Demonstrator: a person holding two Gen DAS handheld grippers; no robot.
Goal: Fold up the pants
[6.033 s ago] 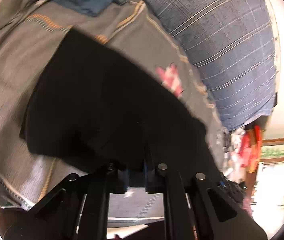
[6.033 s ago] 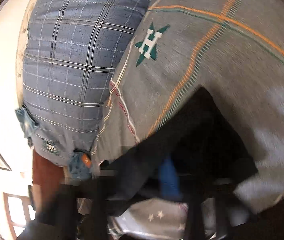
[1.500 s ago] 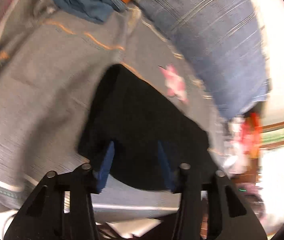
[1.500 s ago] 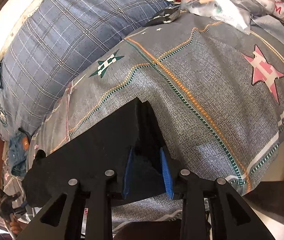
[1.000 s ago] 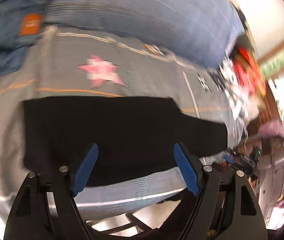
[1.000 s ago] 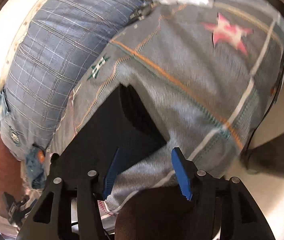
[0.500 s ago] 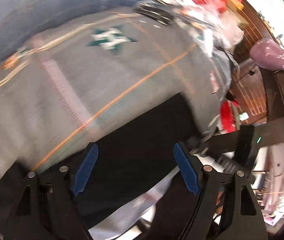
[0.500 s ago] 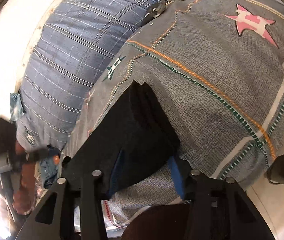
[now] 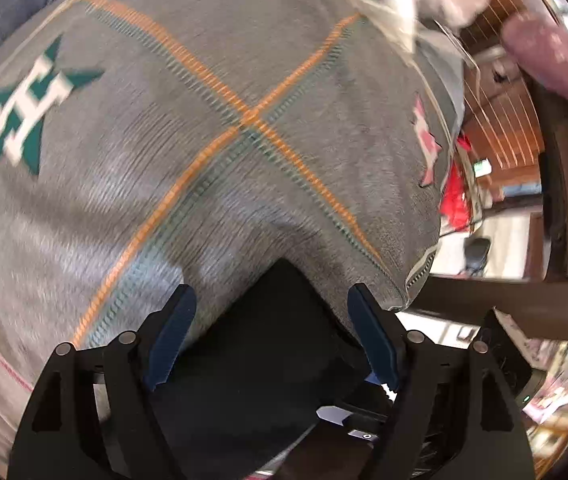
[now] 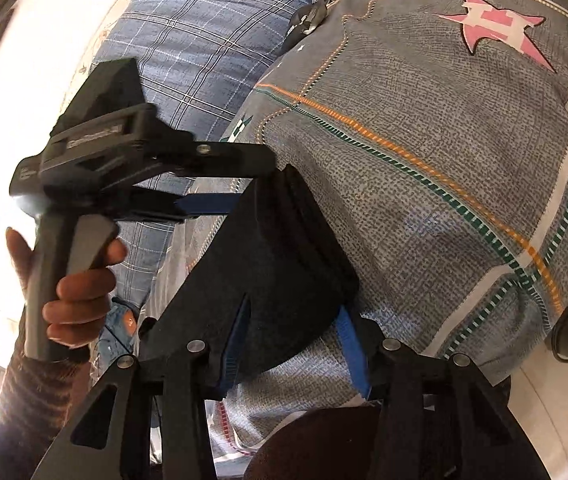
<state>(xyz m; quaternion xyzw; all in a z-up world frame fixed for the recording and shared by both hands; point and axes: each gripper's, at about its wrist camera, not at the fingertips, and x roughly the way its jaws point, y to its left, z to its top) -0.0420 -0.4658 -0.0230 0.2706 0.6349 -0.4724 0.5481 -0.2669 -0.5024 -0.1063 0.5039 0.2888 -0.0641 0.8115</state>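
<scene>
Two wrist views look down onto a bed covered by a grey bedspread [image 10: 424, 128] with orange and green stitched lines. One pair of black pants [image 10: 267, 264], folded into a thick stack of layers, lies near the bed's front corner. How many folds it has cannot be counted, and its near end is hidden behind the gripper frames in both views. The right gripper [image 10: 292, 344] straddles the near end of the stack: its two blue pads sit against either side of the cloth at a middling spread, gripping it. The left gripper [image 9: 271, 336] stands wide, its two blue pads apart from the fabric on both sides, with a corner of the pants between them; in the right view it reaches in from the left, held by a hand [image 10: 71, 292] in a brown sleeve. The left view is motion-blurred, so fine detail is lost. Two star emblems show: one green [image 9: 31, 108], one pink [image 10: 496, 28]. One blue plaid pillow [image 10: 187, 60] lies beyond the pants. The bedspread's edge drops off just right of the pants; grey cover beyond lies open up to the clutter at the far end, too blurred to identify.
</scene>
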